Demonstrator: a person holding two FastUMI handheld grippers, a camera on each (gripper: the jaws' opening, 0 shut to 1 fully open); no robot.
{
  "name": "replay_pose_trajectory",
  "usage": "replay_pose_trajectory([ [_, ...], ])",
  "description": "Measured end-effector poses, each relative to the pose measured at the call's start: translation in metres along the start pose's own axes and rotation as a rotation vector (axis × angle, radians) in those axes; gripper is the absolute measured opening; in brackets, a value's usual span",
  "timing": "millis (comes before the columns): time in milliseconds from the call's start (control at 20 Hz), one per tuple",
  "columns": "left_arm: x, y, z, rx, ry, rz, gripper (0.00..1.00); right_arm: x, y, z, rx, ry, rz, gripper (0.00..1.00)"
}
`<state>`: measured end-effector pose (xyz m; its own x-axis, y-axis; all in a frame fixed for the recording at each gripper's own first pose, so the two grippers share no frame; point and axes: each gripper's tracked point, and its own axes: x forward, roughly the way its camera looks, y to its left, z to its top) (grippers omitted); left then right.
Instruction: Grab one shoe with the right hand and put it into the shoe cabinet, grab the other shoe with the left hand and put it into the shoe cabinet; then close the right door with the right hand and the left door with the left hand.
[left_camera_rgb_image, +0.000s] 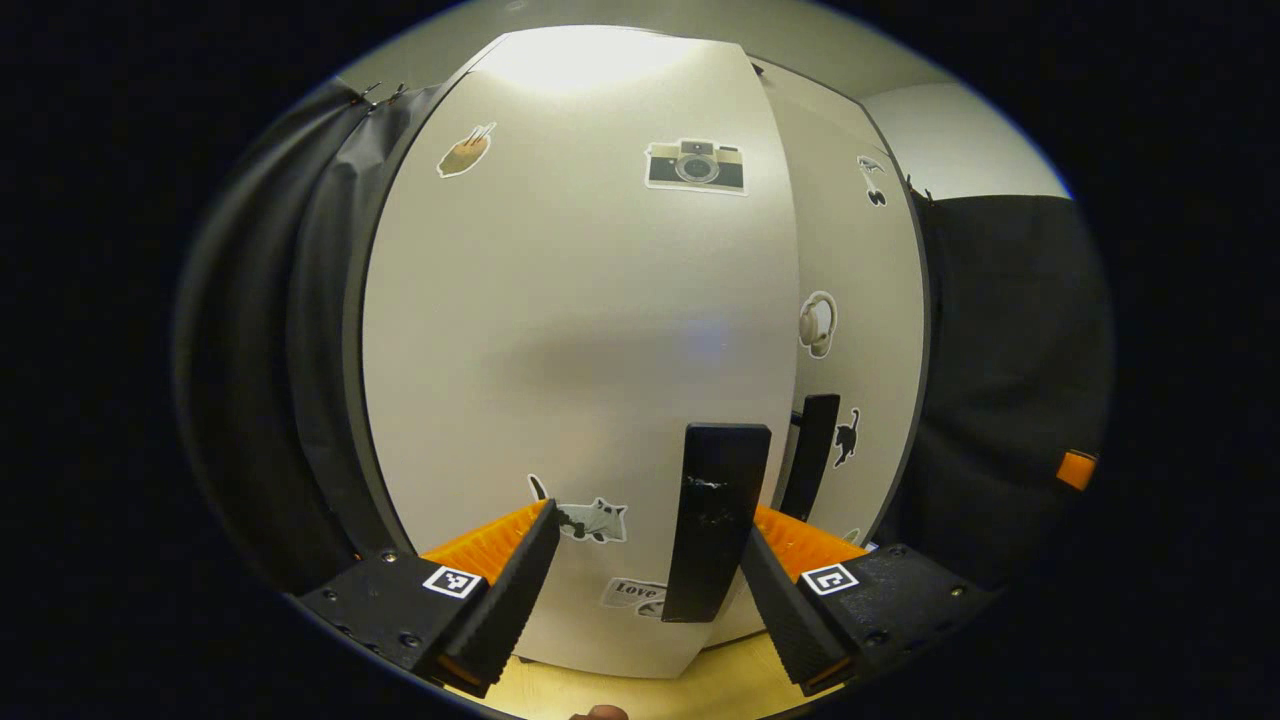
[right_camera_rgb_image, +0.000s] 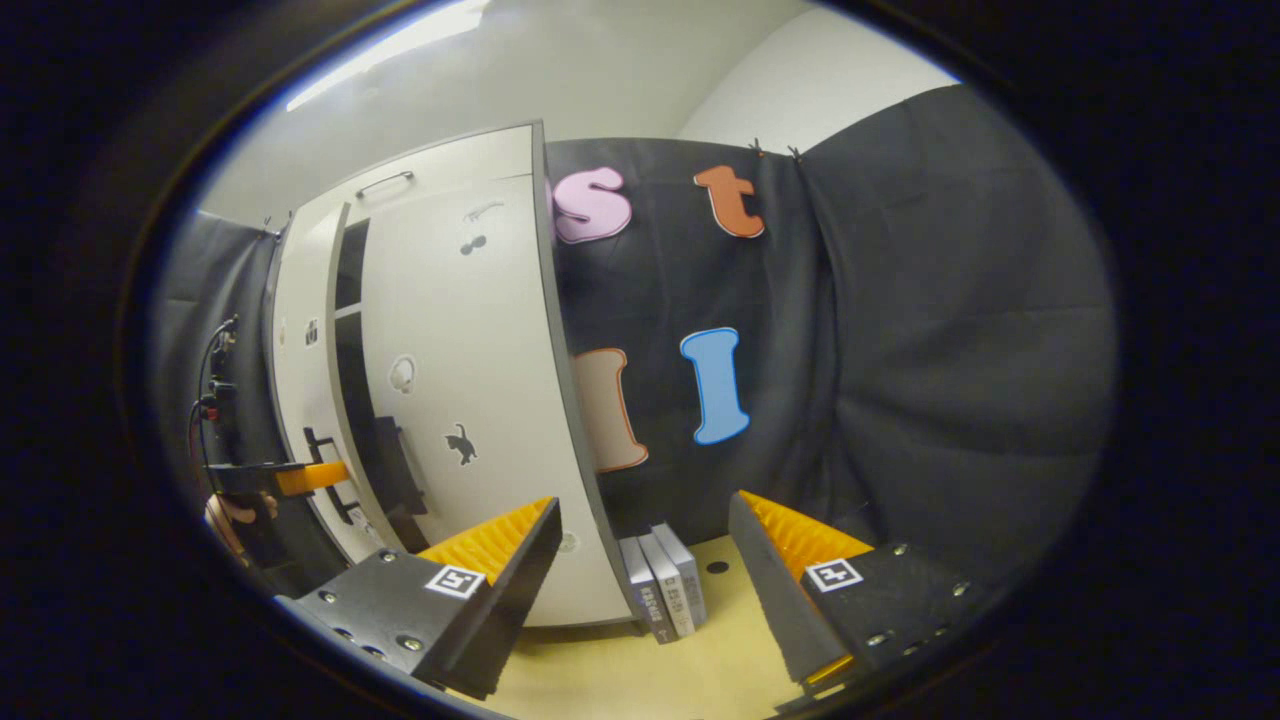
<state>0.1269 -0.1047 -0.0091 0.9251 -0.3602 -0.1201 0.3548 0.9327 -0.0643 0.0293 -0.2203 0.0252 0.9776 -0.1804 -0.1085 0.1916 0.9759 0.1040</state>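
Left claw (left_camera_rgb_image: 645, 585): spread, lower centre, facing left door (left_camera_rgb_image: 580, 330); handle (left_camera_rgb_image: 715, 520) right of centre. Door looks nearly shut; push flat to seat. Right claw (right_camera_rgb_image: 645, 580): spread, bottom centre; right door (right_camera_rgb_image: 470, 400) left of centre.

We count one tall pale grey shoe cabinet (right_camera_rgb_image: 470, 330) with two doors: the left door (left_camera_rgb_image: 580, 350) and the right door (left_camera_rgb_image: 860, 300). Each door carries one black bar handle, two in all (left_camera_rgb_image: 715, 520) (left_camera_rgb_image: 812, 455). On the left door we see four stickers, among them one camera sticker (left_camera_rgb_image: 695, 165); on the right door, three. Three upright books (right_camera_rgb_image: 665, 580) stand side by side on the light wooden surface (right_camera_rgb_image: 690, 670), just beside the cabinet.
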Motion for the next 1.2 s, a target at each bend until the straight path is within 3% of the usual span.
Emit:
replay_pose_trajectory([
  [500,0.003,-0.001,0.001,0.016,-0.007,0.059,1.00,-0.001,-0.028,0.005,0.005,-0.014,-0.055,1.00],
  [1200,0.004,-0.004,0.001,0.040,-0.005,0.091,1.00,0.000,-0.039,0.007,0.011,-0.012,-0.065,1.00],
])
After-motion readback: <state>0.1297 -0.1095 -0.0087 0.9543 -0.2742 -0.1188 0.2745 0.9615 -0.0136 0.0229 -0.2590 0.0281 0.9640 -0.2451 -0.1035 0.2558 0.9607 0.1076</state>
